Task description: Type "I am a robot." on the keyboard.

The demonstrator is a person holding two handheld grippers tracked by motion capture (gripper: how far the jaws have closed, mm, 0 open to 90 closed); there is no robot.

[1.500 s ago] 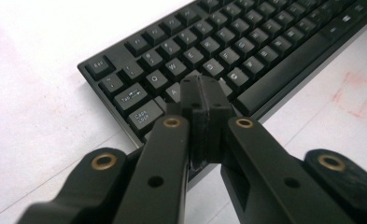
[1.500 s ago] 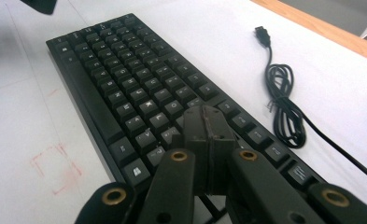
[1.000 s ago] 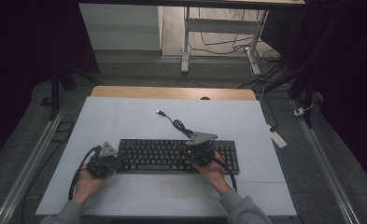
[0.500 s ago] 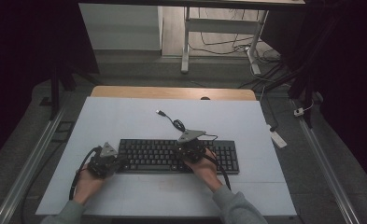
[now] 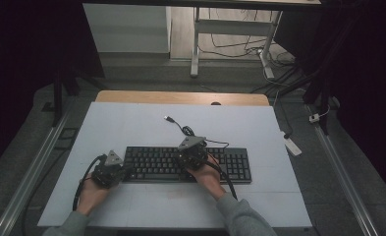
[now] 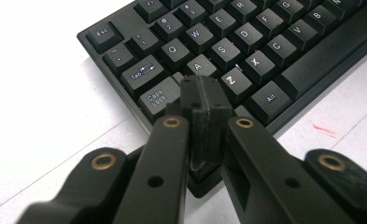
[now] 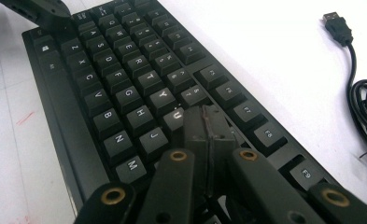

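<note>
Two pairs of black fingers, both pressed fully together with nothing between them, hang over one black keyboard (image 5: 188,164). The left gripper (image 6: 204,95) tips down at the keyboard's left end, its blunt, matte tip over the corner keys beside Caps Lock; the person's left hand (image 5: 93,191) holds it low, forearm coming in from the bottom edge. The right gripper (image 7: 208,122) slants over the middle of the keys, its tip near U and J, with the right hand (image 5: 207,178) laid across the keyboard's front edge and a grey sleeve behind it.

The gripper links are smooth black plastic with brass-coloured pivot pins; the keycaps are square, slightly dished, with pale legends. The keyboard lies lengthwise on the white tabletop (image 5: 131,130), near the person's side.

The gripper views give the key letters and faint red marks on the white surface — the high view gives the layout instead: a grey three-cornered plate on each gripper and a black cable (image 5: 190,132) coiled behind the keyboard, ending in a USB plug (image 7: 336,22) lying loose.
</note>
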